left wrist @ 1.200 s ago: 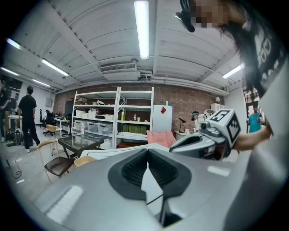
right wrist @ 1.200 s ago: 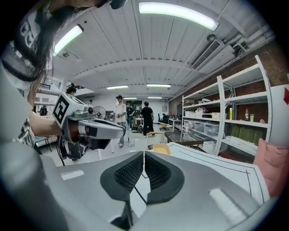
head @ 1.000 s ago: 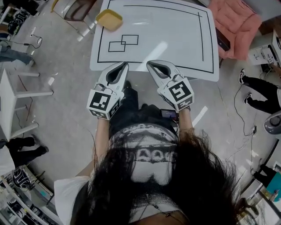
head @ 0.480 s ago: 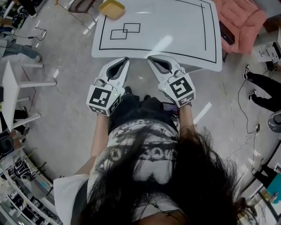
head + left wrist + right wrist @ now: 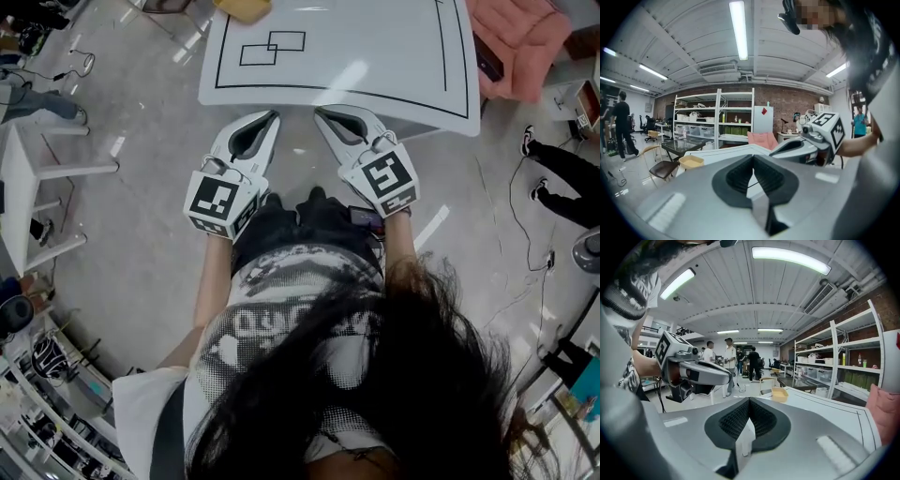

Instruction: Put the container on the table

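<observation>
The yellow container sits at the far left corner of the white table, cut off by the top edge of the head view. It also shows small in the left gripper view and the right gripper view. My left gripper and right gripper are held side by side just short of the table's near edge, far from the container. Both are shut with nothing between the jaws. The table bears a black outline and two overlapping squares.
A pink armchair stands right of the table. A small white table is on the left, a brown chair near the container's corner. Cables lie on the floor; people stand further off, and shelves line the back wall.
The table and the container have slid up in the head view, the container now half out of frame. Both grippers stay shut, side by side in front of the body.
</observation>
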Tool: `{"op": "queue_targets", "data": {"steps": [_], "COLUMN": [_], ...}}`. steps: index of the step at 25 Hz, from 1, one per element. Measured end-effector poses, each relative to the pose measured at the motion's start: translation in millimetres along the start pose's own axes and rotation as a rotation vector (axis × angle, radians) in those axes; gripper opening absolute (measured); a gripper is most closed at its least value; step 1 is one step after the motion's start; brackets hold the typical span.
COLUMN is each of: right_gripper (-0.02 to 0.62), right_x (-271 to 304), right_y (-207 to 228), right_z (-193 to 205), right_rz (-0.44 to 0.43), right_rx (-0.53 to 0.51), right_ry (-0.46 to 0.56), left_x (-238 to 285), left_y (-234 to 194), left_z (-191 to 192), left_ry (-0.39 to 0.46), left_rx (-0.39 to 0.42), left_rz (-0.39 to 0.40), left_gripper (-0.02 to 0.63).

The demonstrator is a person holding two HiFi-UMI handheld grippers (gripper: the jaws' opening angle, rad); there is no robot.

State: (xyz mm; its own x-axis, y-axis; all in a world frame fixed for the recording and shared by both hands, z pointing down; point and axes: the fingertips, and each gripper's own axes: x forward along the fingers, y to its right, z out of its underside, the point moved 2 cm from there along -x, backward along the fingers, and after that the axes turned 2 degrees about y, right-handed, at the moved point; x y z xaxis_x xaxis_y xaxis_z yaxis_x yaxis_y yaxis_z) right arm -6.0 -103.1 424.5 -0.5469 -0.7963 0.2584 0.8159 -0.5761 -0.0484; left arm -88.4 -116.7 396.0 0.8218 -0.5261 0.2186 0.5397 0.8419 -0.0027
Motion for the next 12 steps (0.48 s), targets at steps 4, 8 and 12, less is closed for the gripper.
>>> {"op": "queue_targets", "data": {"steps": [4,8,12], "right_gripper": [0.005,0.005,0.005], "right_x": [6,13,17], "right_y": [-18,-36,-55], "right_z": [-5,-10,-14], "right_rz": [0.013,0.036,0.057], "right_rx": [-0.004,-0.007,-0.011], "right_ry": [-0.008,-0.018,-0.023], "left_x": [-18,-35,-52], "left_y": [-4,-13,-18], "left_z": [3,6,9], "left_ry": [0.01,0.018,0.027], "left_rx": [-0.004,-0.008,-0.008], "left_rz": [0.025,0.048,0.075], "left_gripper": [0.0,0.0,0.0]}}
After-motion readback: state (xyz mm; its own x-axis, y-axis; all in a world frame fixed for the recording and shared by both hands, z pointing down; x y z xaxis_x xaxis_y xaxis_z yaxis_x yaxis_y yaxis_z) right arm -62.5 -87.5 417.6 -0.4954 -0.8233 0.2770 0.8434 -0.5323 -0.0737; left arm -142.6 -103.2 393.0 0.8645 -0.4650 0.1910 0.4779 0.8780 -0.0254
